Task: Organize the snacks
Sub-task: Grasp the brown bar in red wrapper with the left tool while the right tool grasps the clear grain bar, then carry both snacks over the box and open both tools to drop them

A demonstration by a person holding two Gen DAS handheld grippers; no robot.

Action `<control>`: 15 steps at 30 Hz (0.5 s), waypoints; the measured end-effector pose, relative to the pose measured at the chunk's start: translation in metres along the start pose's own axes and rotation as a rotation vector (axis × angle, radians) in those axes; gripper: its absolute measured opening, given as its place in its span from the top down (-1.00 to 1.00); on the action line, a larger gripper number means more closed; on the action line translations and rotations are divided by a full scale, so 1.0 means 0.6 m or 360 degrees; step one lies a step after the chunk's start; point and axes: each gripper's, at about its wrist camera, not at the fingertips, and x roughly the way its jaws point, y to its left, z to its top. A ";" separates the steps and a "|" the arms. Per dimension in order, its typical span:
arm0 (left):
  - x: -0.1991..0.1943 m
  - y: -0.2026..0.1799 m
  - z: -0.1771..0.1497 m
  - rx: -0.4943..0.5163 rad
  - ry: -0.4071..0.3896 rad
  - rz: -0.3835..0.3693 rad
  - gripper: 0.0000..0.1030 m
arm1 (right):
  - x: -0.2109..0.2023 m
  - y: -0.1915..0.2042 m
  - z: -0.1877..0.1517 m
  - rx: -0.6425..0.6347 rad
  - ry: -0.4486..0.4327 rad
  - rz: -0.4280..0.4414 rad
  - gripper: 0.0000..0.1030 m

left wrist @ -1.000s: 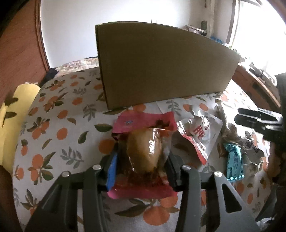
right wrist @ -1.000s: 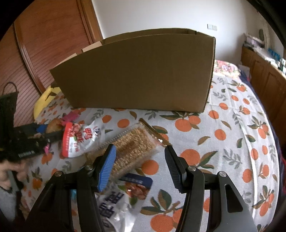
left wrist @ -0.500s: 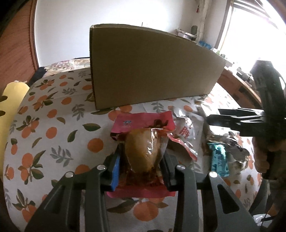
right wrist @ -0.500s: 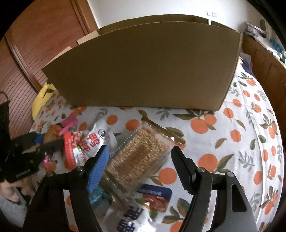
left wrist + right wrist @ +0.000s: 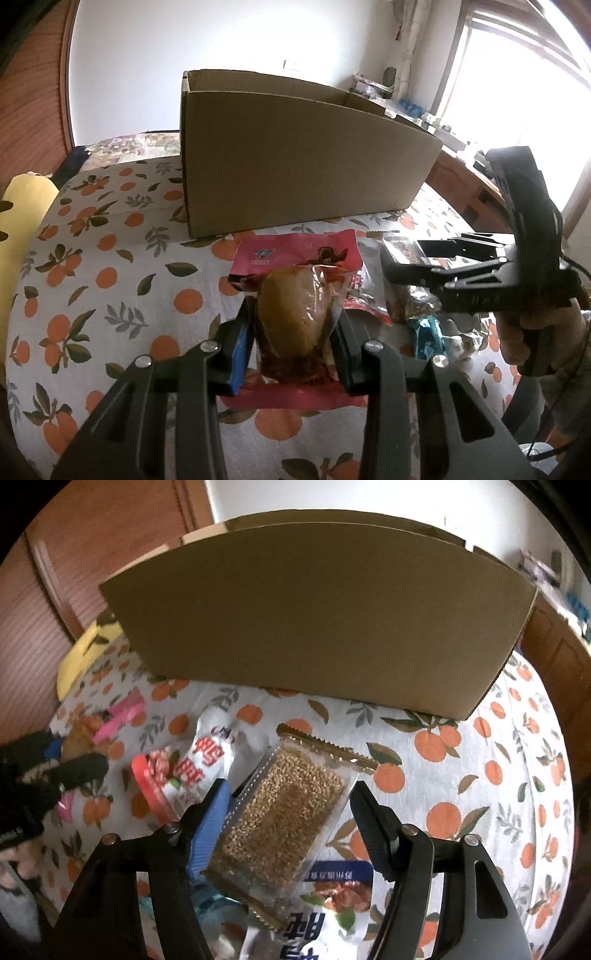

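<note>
Left gripper (image 5: pixel 291 343) pinching the pink chicken pouch (image 5: pixel 295 295), bound for the cardboard box (image 5: pixel 295 158) behind; right gripper (image 5: pixel 288 812) closing around the sesame bar pack (image 5: pixel 284 819) (not yet clamped).

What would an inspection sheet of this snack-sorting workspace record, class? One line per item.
Surface: orange-print tablecloth.
Job's things: open cardboard box at the back; pink snack pouch; clear sesame bar pack; white-and-red pouch.
Clutter: yellow cushion.
Grippers: left gripper clamps the pink snack pouch; right gripper closing astride the clear sesame bar pack.
Cables: one beside the right-hand tool.
Surroundings: window, wooden door.
</note>
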 end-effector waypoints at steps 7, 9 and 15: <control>-0.006 -0.006 0.001 0.0000 -0.0018 0.0006 0.30 | 0.018 0.006 -0.002 -0.0052 0.0056 -0.0090 -0.36; -0.010 -0.007 0.001 -0.0001 -0.0025 0.0002 0.30 | 0.018 0.007 -0.002 -0.0024 0.0037 -0.0106 -0.31; -0.021 -0.012 0.002 0.0006 -0.0044 0.0011 0.30 | 0.007 0.003 -0.008 0.0000 -0.0016 -0.0100 0.14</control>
